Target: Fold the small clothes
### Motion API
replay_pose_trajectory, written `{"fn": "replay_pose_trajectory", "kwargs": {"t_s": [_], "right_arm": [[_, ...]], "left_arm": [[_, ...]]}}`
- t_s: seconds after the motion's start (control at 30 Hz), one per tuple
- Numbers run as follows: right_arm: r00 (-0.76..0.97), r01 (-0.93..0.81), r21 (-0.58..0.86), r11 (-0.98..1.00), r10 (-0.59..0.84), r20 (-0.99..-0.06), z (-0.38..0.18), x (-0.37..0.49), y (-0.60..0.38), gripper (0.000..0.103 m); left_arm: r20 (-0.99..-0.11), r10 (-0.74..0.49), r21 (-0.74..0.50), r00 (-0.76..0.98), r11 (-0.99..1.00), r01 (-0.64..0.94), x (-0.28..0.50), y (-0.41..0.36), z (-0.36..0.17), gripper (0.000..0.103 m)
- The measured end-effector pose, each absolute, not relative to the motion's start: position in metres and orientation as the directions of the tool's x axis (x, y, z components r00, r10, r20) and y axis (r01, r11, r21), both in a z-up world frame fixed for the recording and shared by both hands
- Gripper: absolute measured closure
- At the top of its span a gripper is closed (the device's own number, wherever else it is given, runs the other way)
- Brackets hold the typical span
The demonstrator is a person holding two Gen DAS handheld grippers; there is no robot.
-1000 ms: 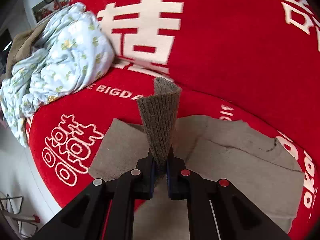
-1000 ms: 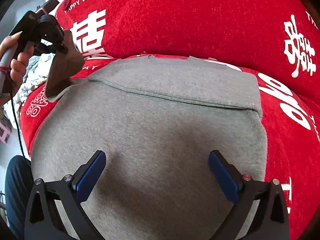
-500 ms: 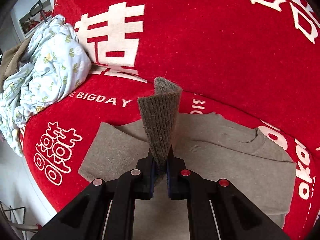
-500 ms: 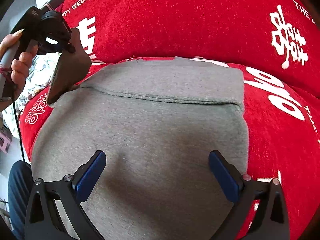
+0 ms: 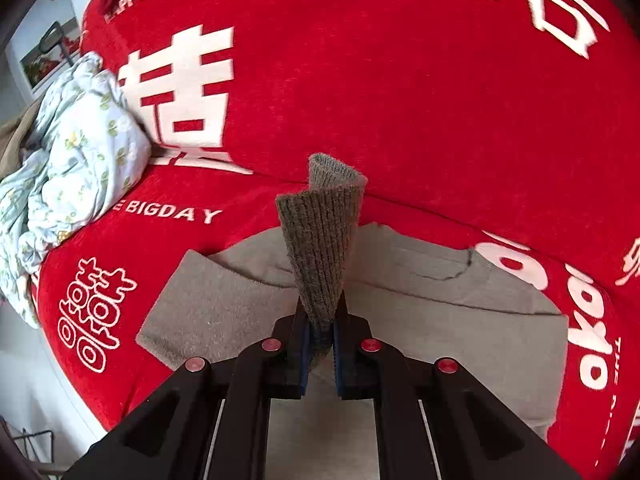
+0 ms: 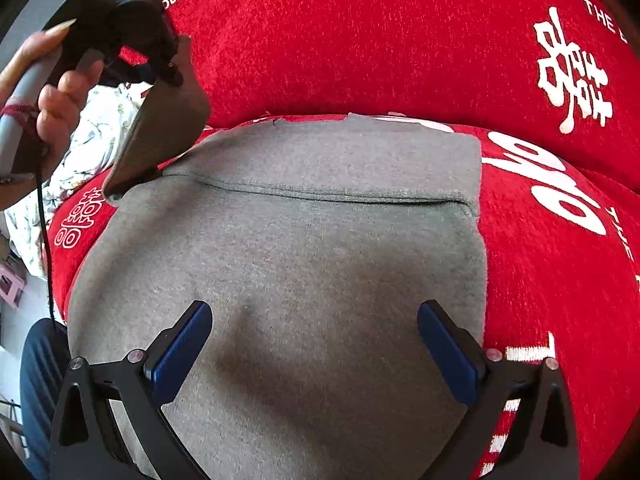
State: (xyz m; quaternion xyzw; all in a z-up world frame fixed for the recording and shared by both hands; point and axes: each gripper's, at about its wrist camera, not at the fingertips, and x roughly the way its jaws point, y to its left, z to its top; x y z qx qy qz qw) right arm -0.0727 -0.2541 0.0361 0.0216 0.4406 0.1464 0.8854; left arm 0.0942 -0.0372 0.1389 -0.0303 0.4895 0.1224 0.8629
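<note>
Grey fleece fills the lower half of the right view: a soft sweater (image 6: 304, 280) lies flat on a red plush sofa cover (image 6: 360, 40), its top part already folded down into a straight band, with the right claw (image 6: 314, 344) hovering above it, fingers spread wide and empty. At upper left, a hand (image 6: 44, 92) holds the left claw (image 5: 320, 344) clamped tight on a ribbed cuff (image 5: 320, 248), lifting the sleeve for what looks like the next fold. Beyond, at far left, a crumpled floral cloth (image 5: 72, 160) waits unfolded.
</note>
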Motion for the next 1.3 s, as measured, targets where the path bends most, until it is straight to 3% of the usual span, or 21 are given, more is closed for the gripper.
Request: {"fn": "replay_pose_trajectory", "kwargs": {"t_s": [0.6, 1.3], "right_arm": [[0.573, -0.287, 0.098, 0.953, 0.253, -0.780, 0.042, -0.086, -0.245, 0.001], [0.622, -0.143, 0.132, 0.981, 0.193, -0.759, 0.059, -0.086, -0.314, 0.001]], "left_arm": [[-0.863, 0.119, 0.071, 0.492, 0.991, -0.115, 0.093, -0.116, 0.130, 0.093], [-0.891, 0.026, 0.033, 0.453, 0.999, 0.009, 0.092, -0.190, 0.104, 0.093]]}}
